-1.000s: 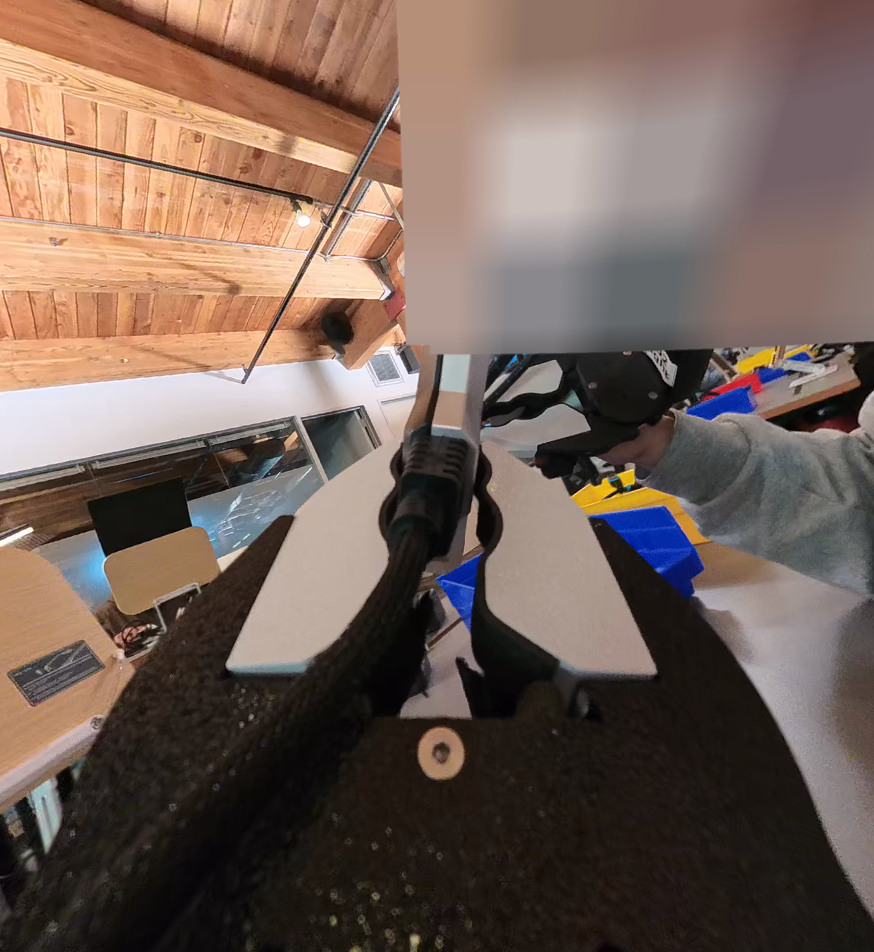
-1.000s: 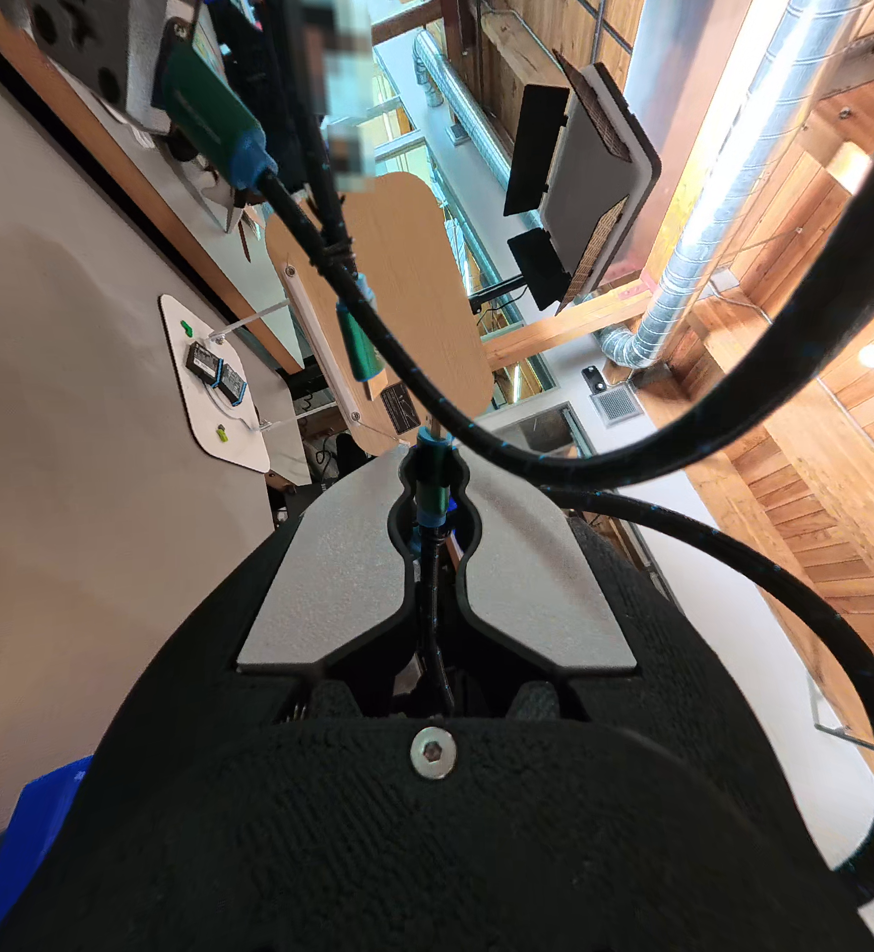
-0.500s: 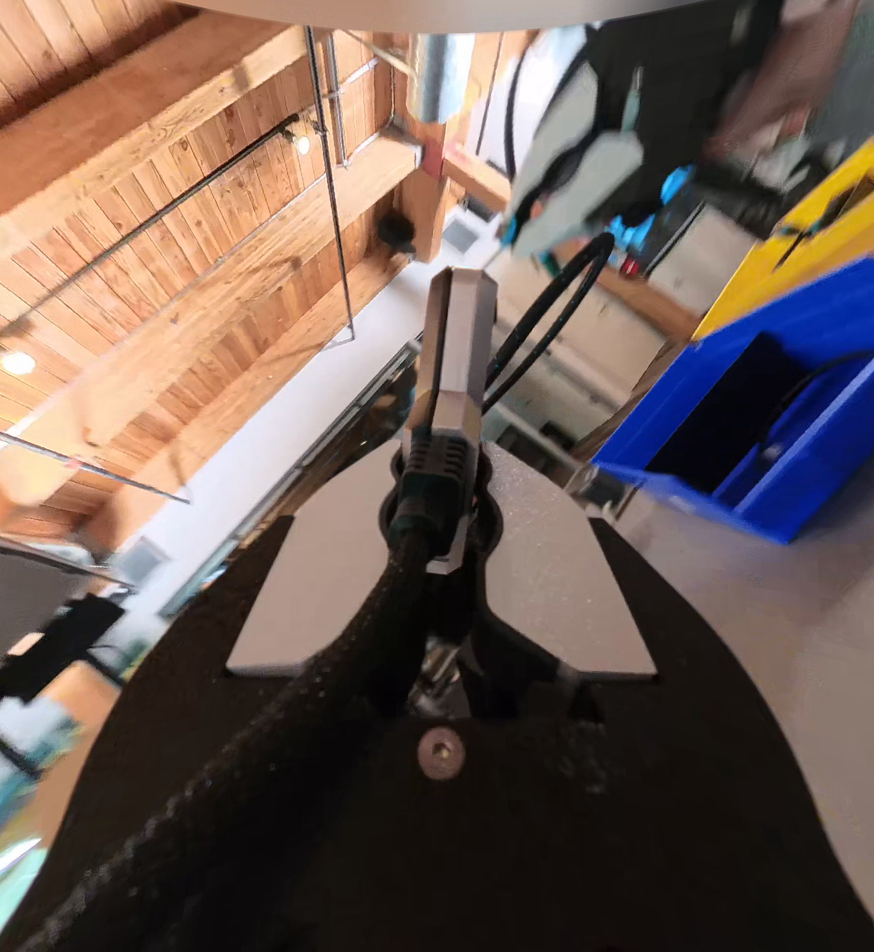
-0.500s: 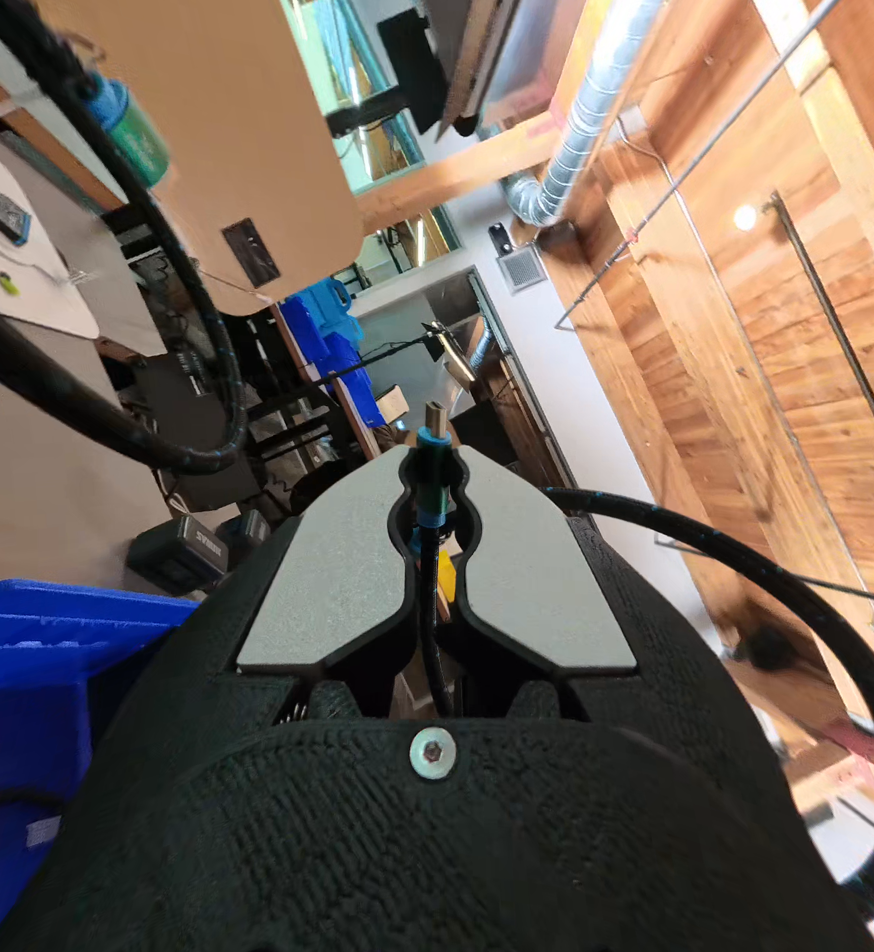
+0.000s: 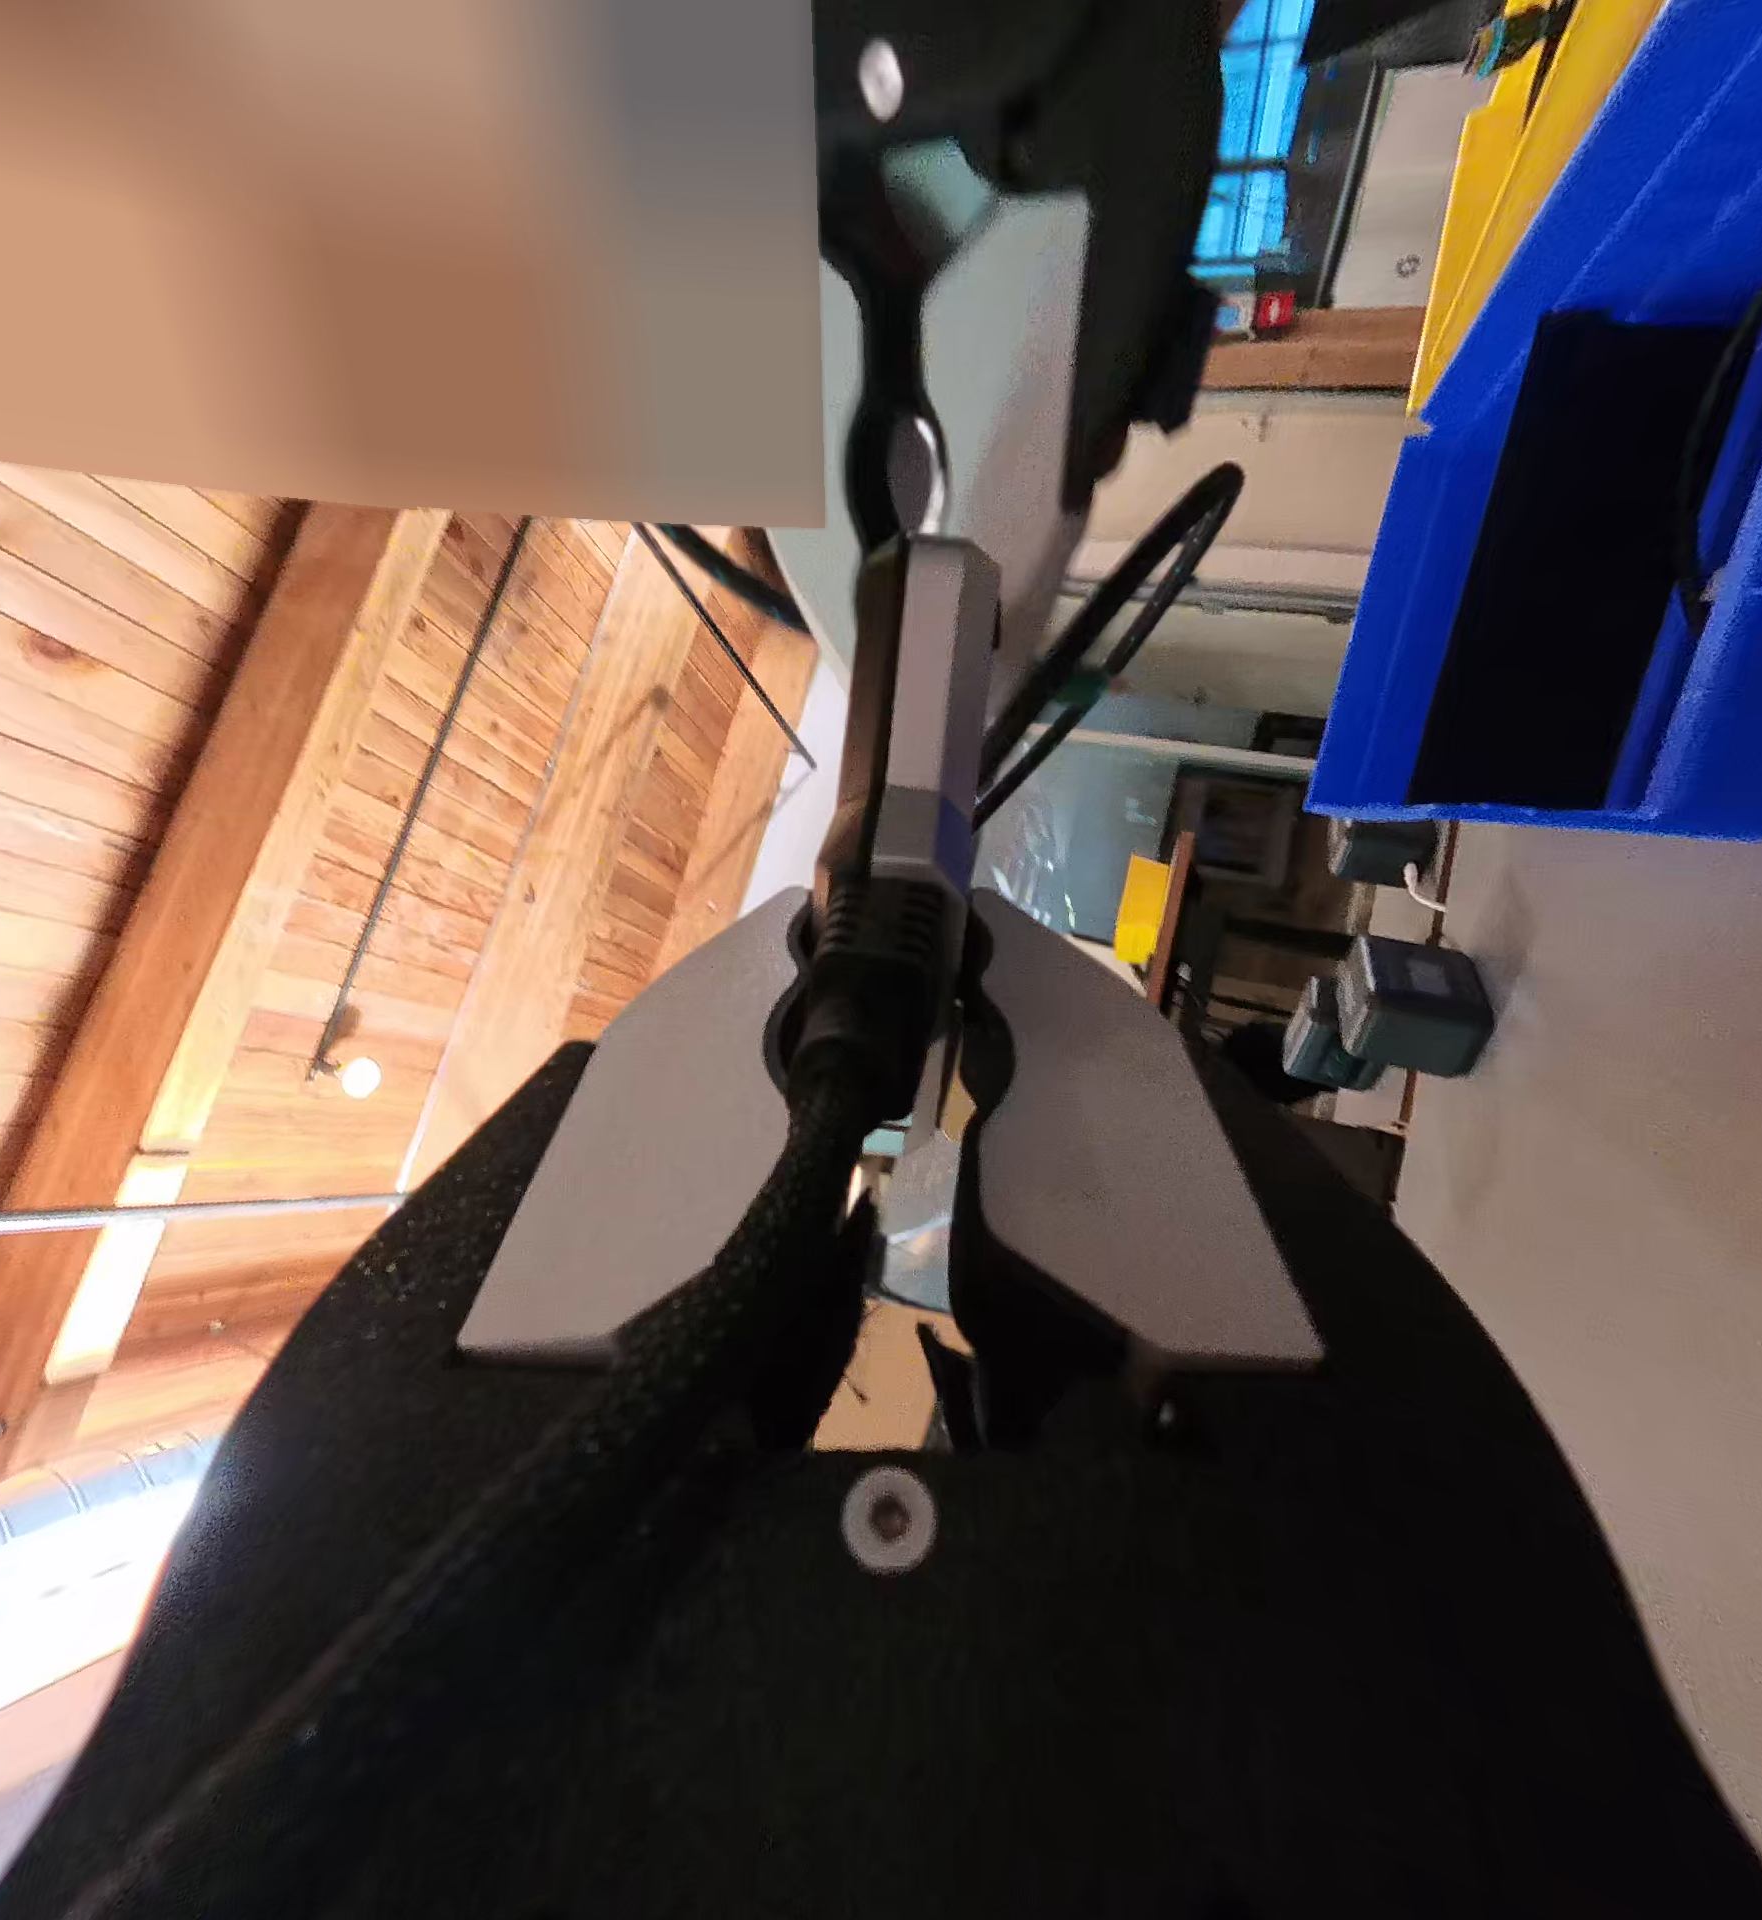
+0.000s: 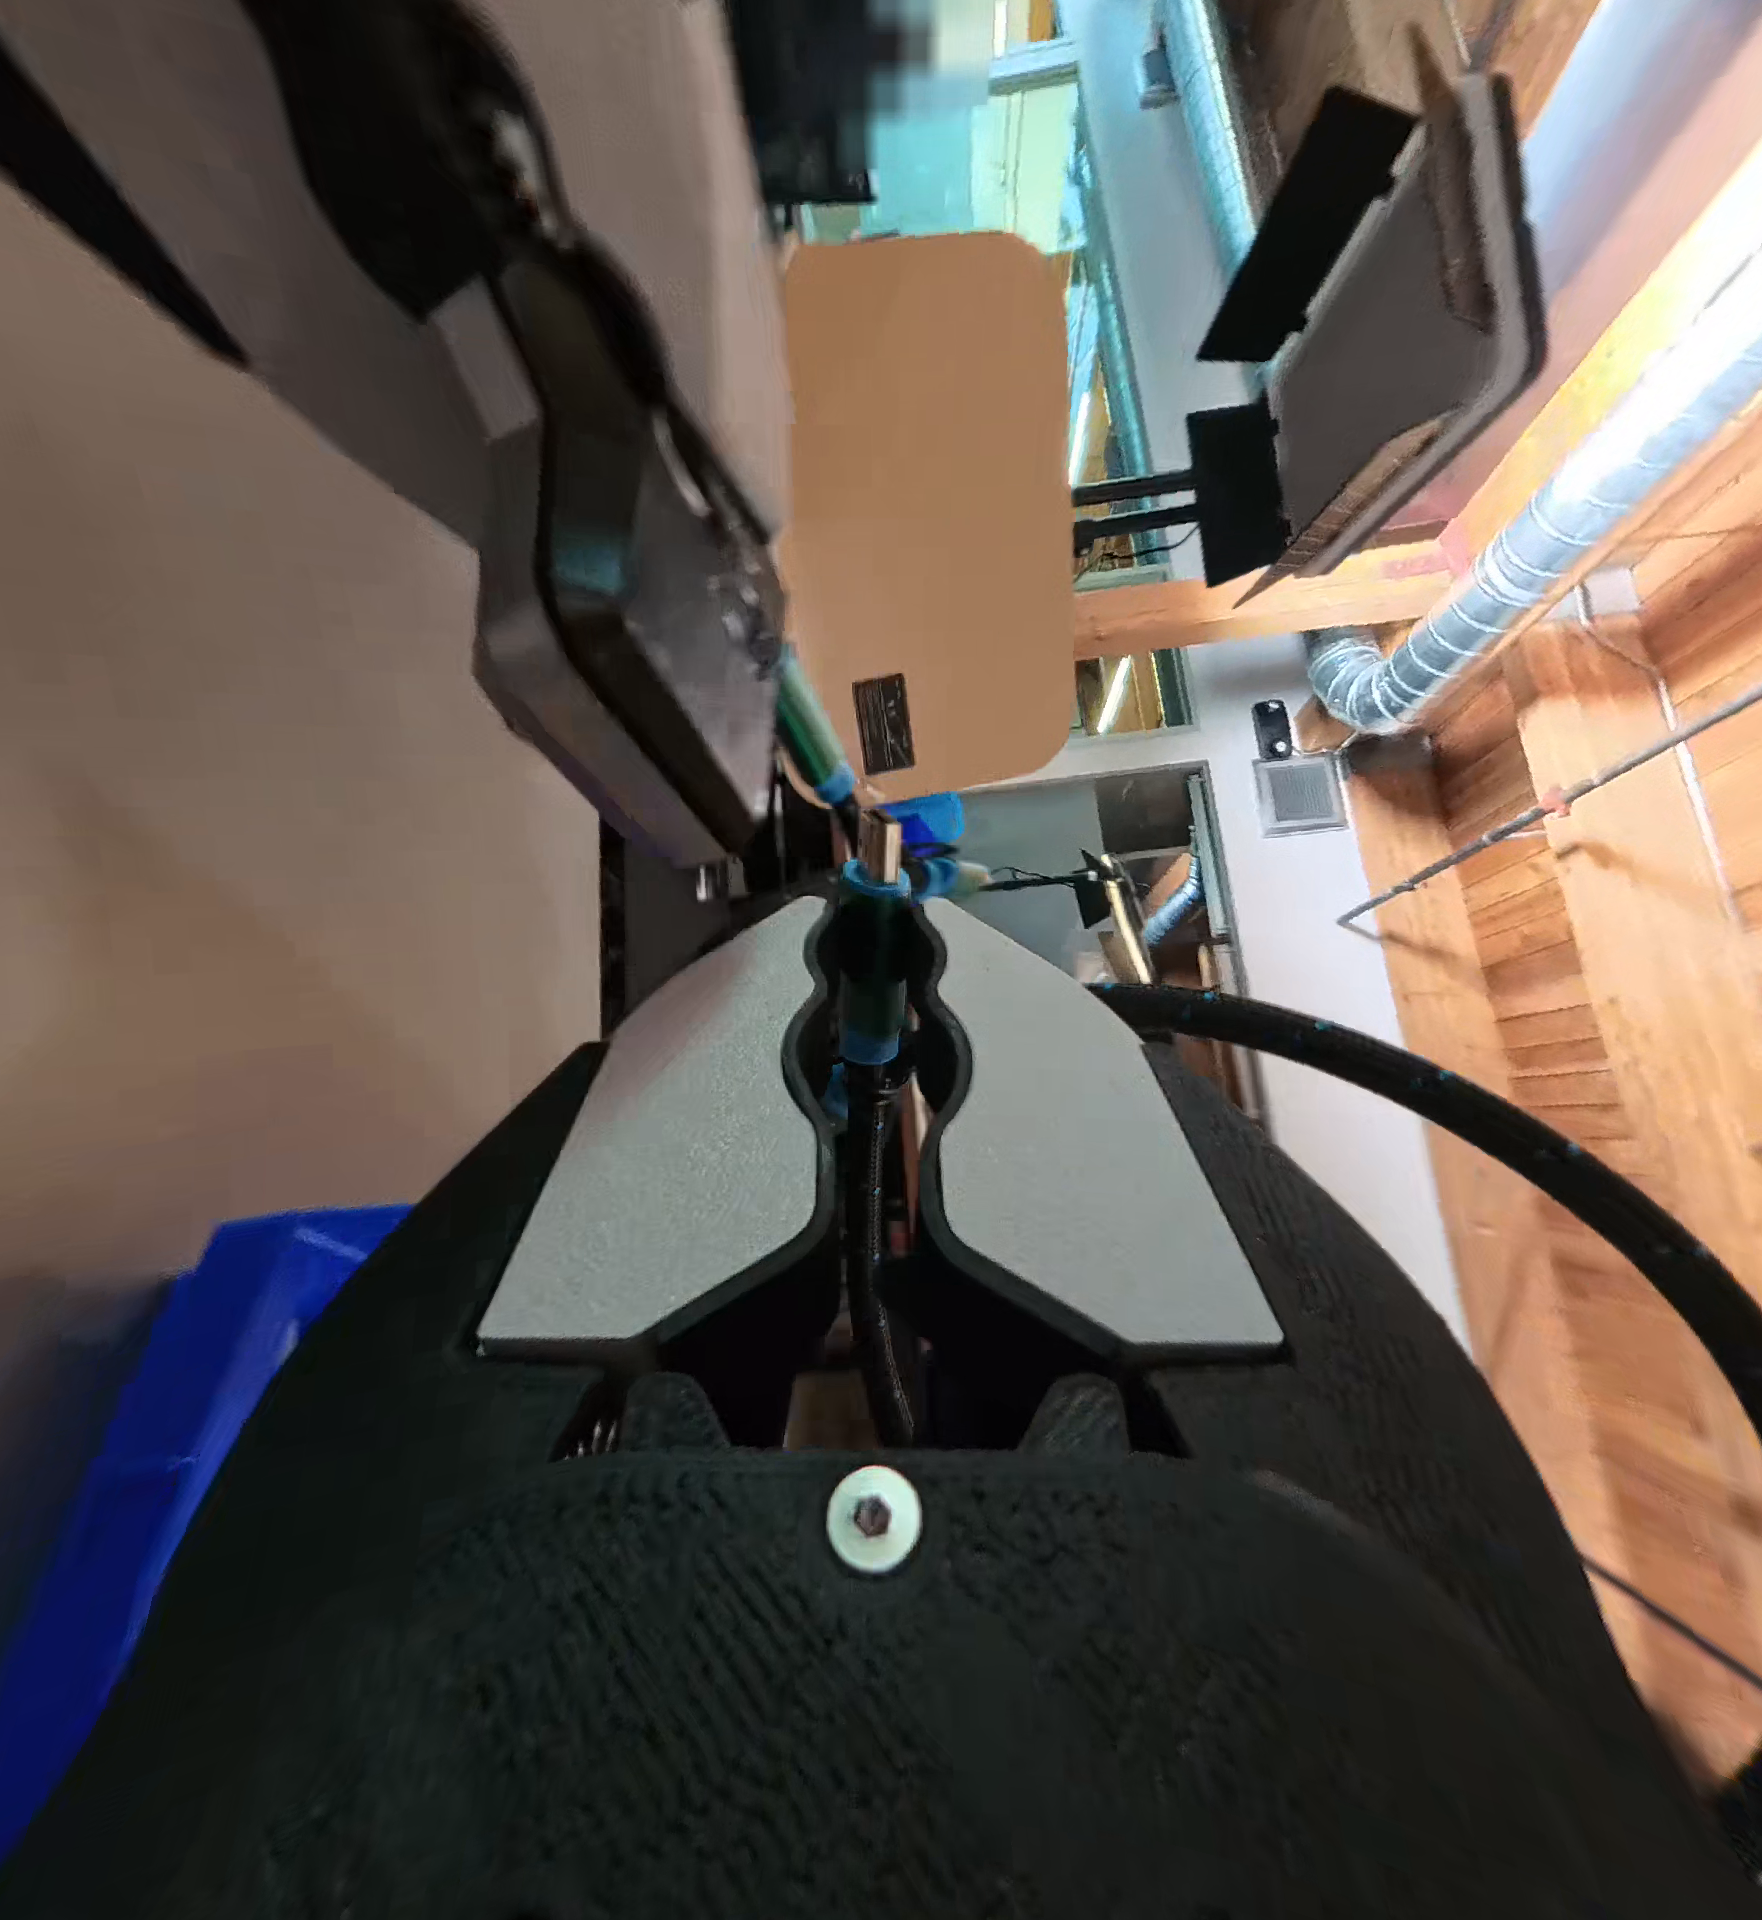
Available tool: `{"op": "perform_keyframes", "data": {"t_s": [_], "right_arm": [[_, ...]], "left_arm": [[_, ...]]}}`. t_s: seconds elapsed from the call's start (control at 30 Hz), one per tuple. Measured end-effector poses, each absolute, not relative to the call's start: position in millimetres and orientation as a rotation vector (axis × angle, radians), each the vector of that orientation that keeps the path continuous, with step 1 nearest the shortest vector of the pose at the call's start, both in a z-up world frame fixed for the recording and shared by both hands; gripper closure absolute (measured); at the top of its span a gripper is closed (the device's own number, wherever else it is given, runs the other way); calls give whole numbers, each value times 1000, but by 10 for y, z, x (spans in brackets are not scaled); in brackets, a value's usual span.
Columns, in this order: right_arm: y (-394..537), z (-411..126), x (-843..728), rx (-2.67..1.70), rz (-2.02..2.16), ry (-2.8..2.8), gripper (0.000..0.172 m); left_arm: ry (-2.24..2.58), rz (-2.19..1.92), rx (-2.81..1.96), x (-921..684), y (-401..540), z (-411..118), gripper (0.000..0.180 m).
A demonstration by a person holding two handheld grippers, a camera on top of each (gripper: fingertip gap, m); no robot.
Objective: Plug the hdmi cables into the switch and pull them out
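Left gripper point(image 5: 887, 935): closed on the black ribbed collar of a grey hub point(image 5: 924, 707), a slim metal bar that projects forward past the fingertips. Both pads press on the collar. A black braided cable point(image 5: 752, 1247) leaves the collar and runs back over the left finger and the gripper body.

Right gripper point(image 6: 872, 914): closed on a green plug point(image 6: 869, 987) with blue end bands; the pads press on its barrel. The metal tip point(image 6: 879, 847) of the plug sticks out beyond the fingertips. Its thin braided lead point(image 6: 872, 1247) runs back between the fingers, and a thicker black cable point(image 6: 1479, 1122) loops round on the right.

Relation of the two: in the left wrist view the right gripper point(image 5: 903, 457) stands just past the far end of the hub. In the right wrist view the hub point(image 6: 628, 665) lies just ahead and to the left of the plug tip; a second green plug point(image 6: 804, 727) sits at its near end. Contact between plug tip and hub cannot be told; the view is blurred.

Surroundings: a grey table point(image 5: 1635, 1143), a blue bin point(image 5: 1583, 520) beside a yellow bin point(image 5: 1479, 156), and two dark battery packs point(image 5: 1396, 1018) on the table.
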State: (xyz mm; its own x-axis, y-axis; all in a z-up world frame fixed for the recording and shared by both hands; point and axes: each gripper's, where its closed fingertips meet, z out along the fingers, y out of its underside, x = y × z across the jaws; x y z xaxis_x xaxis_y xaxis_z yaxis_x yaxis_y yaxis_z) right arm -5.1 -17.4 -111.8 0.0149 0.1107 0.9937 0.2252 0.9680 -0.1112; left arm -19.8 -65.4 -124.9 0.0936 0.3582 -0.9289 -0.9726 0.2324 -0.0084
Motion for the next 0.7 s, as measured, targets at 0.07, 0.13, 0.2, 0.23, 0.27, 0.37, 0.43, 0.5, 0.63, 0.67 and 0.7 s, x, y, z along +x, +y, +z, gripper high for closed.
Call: {"op": "perform_keyframes", "data": {"t_s": [0.07,0.13,0.2,0.23,0.27,0.37,0.43,0.5,0.63,0.67,0.7], "right_arm": [[-143,-1211,-99,-225,-150,-1562,161],[-151,-1235,-112,-165,-187,-1538,161],[-172,-1251,-116,-103,-206,-1520,161],[-182,-1266,-117,-73,-207,-1515,161],[-191,-1281,-116,-39,-209,-1509,161],[-185,-1331,-95,42,-229,-1495,161],[-159,-1353,-78,80,-258,-1478,161],[-134,-1382,-72,101,-271,-1463,161],[-101,-1405,-49,157,-276,-1398,160],[-90,-1412,-43,156,-263,-1392,160],[-80,-1420,-37,156,-248,-1390,161]], "left_arm": [[1008,1177,-742,-142,-659,-1248,158],[1027,1213,-692,-132,-638,-1279,158],[1051,1223,-640,-105,-615,-1323,158],[1063,1225,-619,-82,-606,-1342,159],[1078,1225,-594,-52,-603,-1359,158],[1109,1265,-534,-20,-576,-1392,158],[1123,1278,-512,-13,-550,-1408,158],[1131,1278,-504,-1,-520,-1423,158],[1117,1208,-527,13,-469,-1433,158],[1121,1203,-529,18,-456,-1439,158],[1123,1196,-532,20,-444,-1446,158]]}}
